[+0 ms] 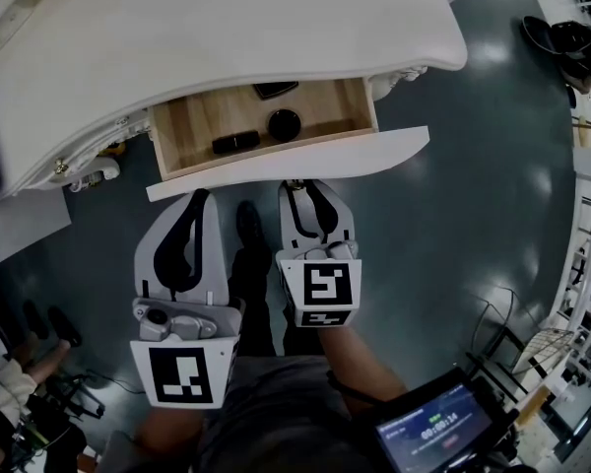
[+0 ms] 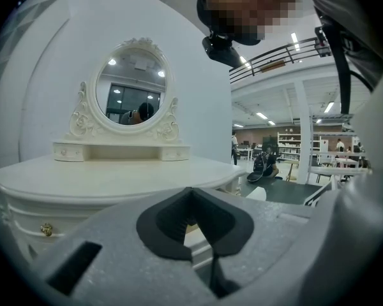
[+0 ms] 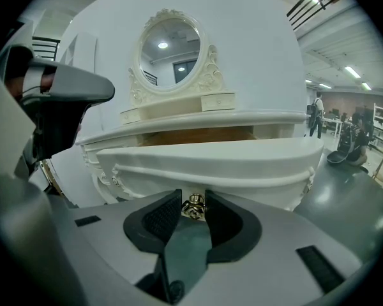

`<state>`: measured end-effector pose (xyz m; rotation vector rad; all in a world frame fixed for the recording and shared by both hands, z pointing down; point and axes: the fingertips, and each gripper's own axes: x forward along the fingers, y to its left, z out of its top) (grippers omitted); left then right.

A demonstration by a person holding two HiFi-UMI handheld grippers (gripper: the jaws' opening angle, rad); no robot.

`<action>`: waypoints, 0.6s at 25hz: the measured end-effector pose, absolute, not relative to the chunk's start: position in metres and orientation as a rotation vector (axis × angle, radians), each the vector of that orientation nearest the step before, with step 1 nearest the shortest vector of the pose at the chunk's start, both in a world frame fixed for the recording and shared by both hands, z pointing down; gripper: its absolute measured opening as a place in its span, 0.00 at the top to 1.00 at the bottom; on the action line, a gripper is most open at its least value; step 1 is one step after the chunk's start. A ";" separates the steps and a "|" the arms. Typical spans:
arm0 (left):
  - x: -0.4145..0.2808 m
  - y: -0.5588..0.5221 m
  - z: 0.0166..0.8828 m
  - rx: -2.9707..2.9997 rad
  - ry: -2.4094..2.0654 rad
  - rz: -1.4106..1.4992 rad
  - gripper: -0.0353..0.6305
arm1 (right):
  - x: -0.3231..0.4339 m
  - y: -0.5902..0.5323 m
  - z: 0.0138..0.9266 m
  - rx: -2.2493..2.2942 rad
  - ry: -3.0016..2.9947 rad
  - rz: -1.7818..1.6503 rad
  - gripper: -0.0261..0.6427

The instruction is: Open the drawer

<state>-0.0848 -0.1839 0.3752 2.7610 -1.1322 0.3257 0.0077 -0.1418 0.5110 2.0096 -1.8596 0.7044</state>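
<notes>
Large indoor lab or test hall: glossy dark floor, ceiling strip lights, upper-level railing, open shelving at far side, lone white dressing table staged against plain white partition.

Left hand-held gripper closed, right clamped
</notes>
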 end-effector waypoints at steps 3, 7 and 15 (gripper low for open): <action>-0.085 -0.184 0.372 2.766 -1.132 0.314 0.93 | 0.007 -0.139 0.511 2.007 -1.856 0.704 0.79; -0.087 -0.180 0.371 2.768 -1.135 0.318 0.93 | 0.006 -0.135 0.511 2.009 -1.857 0.706 0.79; -0.082 -0.162 0.367 2.775 -1.131 0.328 0.93 | 0.010 -0.118 0.512 2.005 -1.853 0.707 0.79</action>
